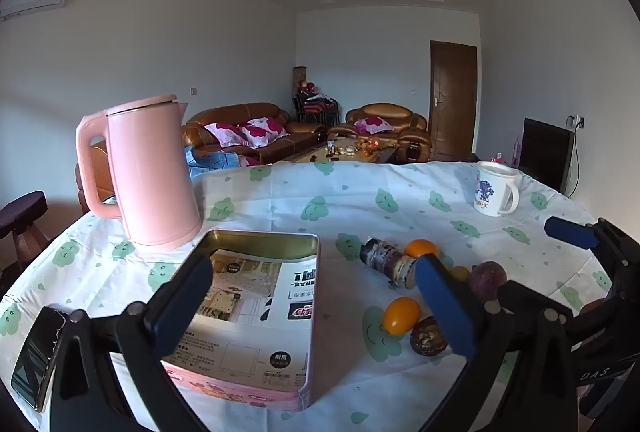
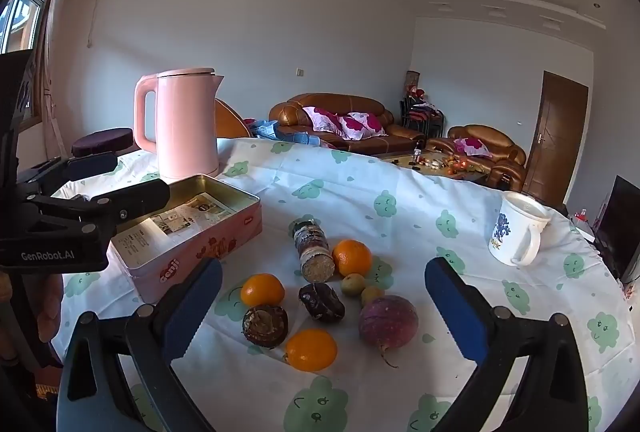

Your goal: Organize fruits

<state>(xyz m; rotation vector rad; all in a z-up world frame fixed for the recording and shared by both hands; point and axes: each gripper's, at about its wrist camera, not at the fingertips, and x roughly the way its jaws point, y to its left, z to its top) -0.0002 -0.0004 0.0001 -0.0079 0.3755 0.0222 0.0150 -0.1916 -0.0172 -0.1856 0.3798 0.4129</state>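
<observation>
Three oranges lie loose on the tablecloth among two dark wrinkled fruits, two small yellowish fruits and a purple round root. My right gripper hangs open above this pile and touches nothing. A pink tin stands open to the left with only a printed leaflet inside. My left gripper is open over the tin, its right finger in front of the oranges.
A glass jar lies on its side among the fruit. A pink kettle stands behind the tin, a white mug at the far right, a phone at the near left edge. The round table's edge curves close by.
</observation>
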